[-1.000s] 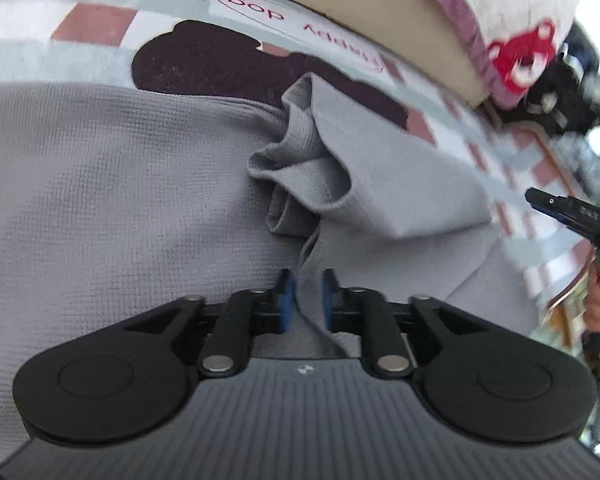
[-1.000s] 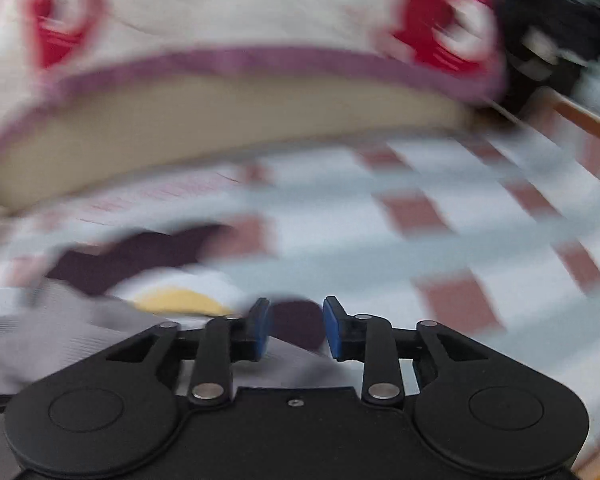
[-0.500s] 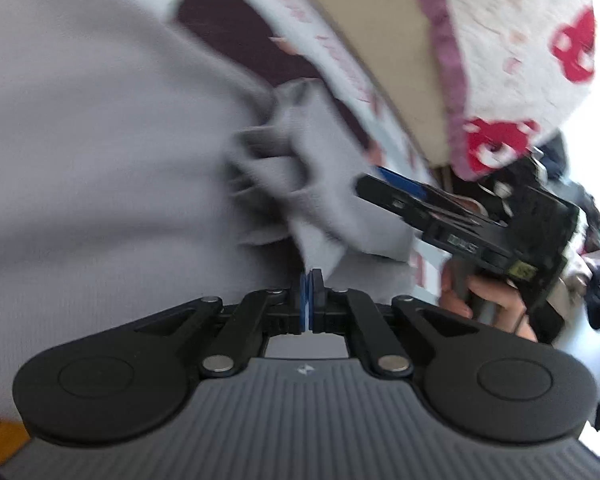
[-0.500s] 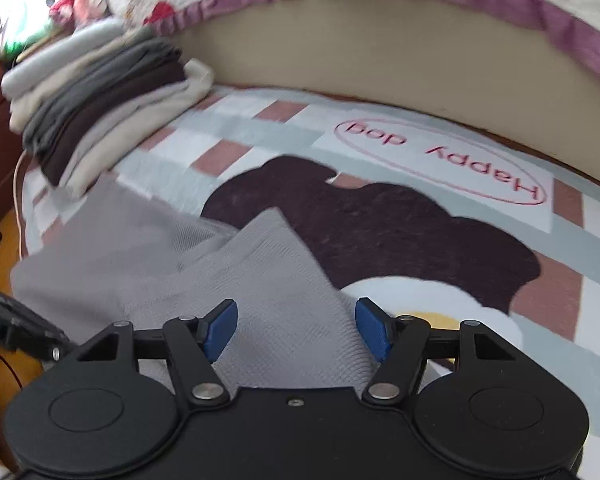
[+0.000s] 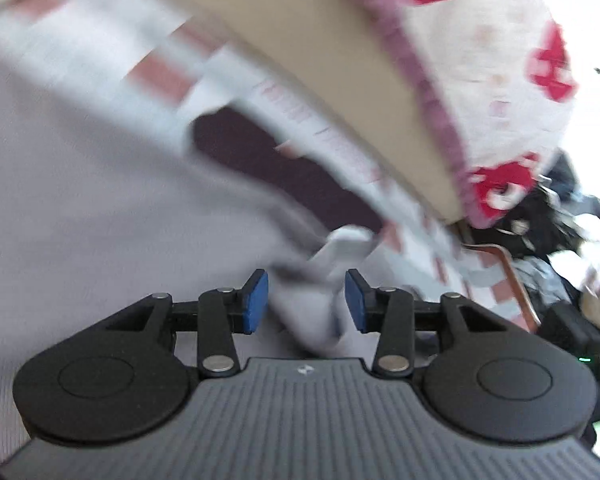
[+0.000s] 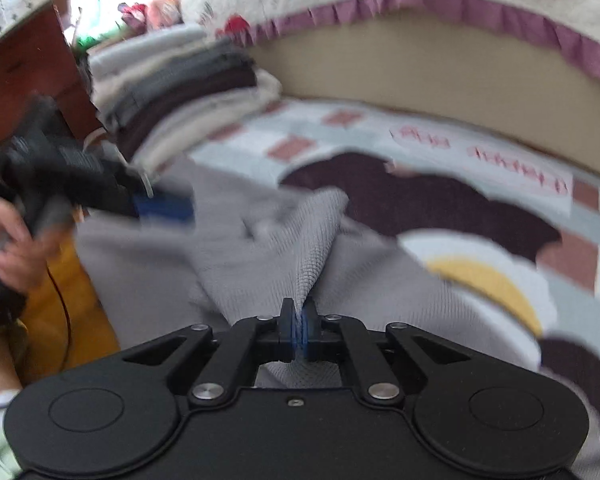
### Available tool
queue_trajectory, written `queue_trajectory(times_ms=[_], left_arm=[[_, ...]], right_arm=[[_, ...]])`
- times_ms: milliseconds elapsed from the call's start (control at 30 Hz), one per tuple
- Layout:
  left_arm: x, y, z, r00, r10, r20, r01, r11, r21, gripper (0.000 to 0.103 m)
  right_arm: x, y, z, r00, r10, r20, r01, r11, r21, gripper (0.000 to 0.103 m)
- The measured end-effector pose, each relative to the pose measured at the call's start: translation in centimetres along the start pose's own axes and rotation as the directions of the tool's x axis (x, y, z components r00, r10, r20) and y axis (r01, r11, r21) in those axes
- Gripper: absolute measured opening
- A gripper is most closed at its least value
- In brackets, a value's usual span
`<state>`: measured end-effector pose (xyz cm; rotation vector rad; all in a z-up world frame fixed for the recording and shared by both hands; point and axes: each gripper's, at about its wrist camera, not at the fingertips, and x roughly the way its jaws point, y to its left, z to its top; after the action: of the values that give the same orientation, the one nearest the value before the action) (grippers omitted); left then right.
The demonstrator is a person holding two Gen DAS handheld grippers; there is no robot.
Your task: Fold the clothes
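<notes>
Both wrist cams close, angled down over grey garment (image 6: 260,264) on checked bedspread (image 6: 340,136)

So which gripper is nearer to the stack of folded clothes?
Left. The left gripper hovers just before the stack of folded clothes; the right gripper, closing on the grey garment, is farther.

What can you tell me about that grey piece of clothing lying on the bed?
The grey garment is a waffle-textured knit, spread rumpled over the patterned bedcover. The right gripper is closing its jaws on a fold, pulling it into a taut ridge. A bunched part lies between the left gripper's opening jaws, not pressed by them. A stack of folded clothes sits beyond it.
</notes>
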<state>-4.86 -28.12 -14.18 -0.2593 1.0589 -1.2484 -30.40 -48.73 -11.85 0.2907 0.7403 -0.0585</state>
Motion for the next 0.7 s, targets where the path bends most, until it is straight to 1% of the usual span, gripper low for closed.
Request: queue_trajectory(times_ms=[33,67,100,133,200,233,267,300,333,367,400,467,500,533,567,633,667,700], left_arm=[[0.2,-0.9,0.0,0.999,-0.032,-0.003,0.032,0.998,0.053,0.052],[0.7,-1.8,0.0,0.998,-0.053,-0.015,0.054,0.994,0.098,0.053],[1.6,-2.8,-0.2,0.997,-0.064,-0.034,0.068,0.988,0.135,0.053],[2.5,-3.4,-0.3,0.997,-0.064,-0.054,0.071,0.985,0.157,0.054],[4.5,-4.0,-0.7,0.995,-0.043,-0.092,0.058,0.983,0.173,0.057],[5.4,-4.1,-1.0,0.993,-0.038,-0.11,0.058,0.982,0.178,0.057],[6.2,-4.1,-1.3,0.991,-0.038,-0.125,0.06,0.981,0.182,0.06],[6.9,-4.3,-1.6,0.99,-0.032,-0.136,0.058,0.979,0.196,0.06],[7.5,-4.5,-1.9,0.989,-0.023,-0.144,0.054,0.975,0.217,0.054],[7.7,-4.9,-2.2,0.989,-0.025,-0.149,0.062,0.965,0.254,0.028],[7.6,-5.5,-2.5,0.988,-0.035,-0.152,0.081,0.949,0.305,0.001],[6.1,-6.8,-2.9,0.986,-0.082,-0.148,0.132,0.922,0.364,0.001],[4.8,-7.5,-2.9,0.986,-0.108,-0.125,0.148,0.912,0.382,0.001],[3.4,-8.0,-2.7,0.988,-0.126,-0.093,0.152,0.91,0.386,0.001],[2.3,-8.1,-2.5,0.989,-0.128,-0.078,0.148,0.917,0.37,0.001],[0.3,-7.5,-2.2,0.991,-0.115,-0.068,0.131,0.939,0.317,0.001],[-0.3,-7.2,-2.2,0.992,-0.104,-0.076,0.122,0.949,0.291,0.001],[-0.5,-6.6,-2.3,0.991,-0.086,-0.102,0.11,0.959,0.261,0.001]], right_arm=[[0.3,-0.1,-0.4,1.0,-0.015,-0.009,0.015,1.0,0.019,0.009],[0.4,-0.3,-0.6,1.0,-0.022,-0.014,0.023,0.999,0.048,0.013],[0.3,-0.5,-0.7,1.0,-0.013,-0.01,0.013,0.995,0.095,0.016],[-0.2,-0.9,-0.7,1.0,0.013,0.006,-0.014,0.988,0.156,0.019],[-1.3,-1.7,-1.0,0.997,0.055,0.05,-0.067,0.959,0.275,0.049],[-2.3,-2.2,-1.3,0.994,0.063,0.089,-0.089,0.94,0.331,0.052],[-3.3,-2.7,-1.7,0.989,0.068,0.129,-0.113,0.916,0.384,0.054],[-4.3,-3.2,-2.0,0.986,0.059,0.155,-0.121,0.893,0.432,0.054],[-5.0,-3.8,-2.5,0.987,0.031,0.16,-0.105,0.873,0.477,0.054],[-5.8,-4.3,-2.9,0.987,-0.001,0.158,-0.082,0.852,0.518,0.054],[-6.3,-4.9,-3.3,0.989,-0.04,0.145,-0.047,0.834,0.549,0.054],[-7.0,-5.8,-4.2,0.987,-0.123,0.105,0.037,0.805,0.592,0.054],[-7.1,-6.3,-4.6,0.983,-0.165,0.083,0.08,0.787,0.612,0.054],[-7.1,-6.7,-5.2,0.977,-0.203,0.064,0.117,0.765,0.633,0.055],[-7.1,-7.2,-5.8,0.972,-0.229,0.056,0.135,0.736,0.664,0.055],[-7.1,-8.3,-7.1,0.965,-0.254,0.062,0.128,0.667,0.734,0.055],[-7.3,-8.7,-7.6,0.966,-0.246,0.084,0.096,0.637,0.765,0.055],[-7.5,-9.0,-8.0,0.966,-0.233,0.11,0.058,0.614,0.787,0.055]])
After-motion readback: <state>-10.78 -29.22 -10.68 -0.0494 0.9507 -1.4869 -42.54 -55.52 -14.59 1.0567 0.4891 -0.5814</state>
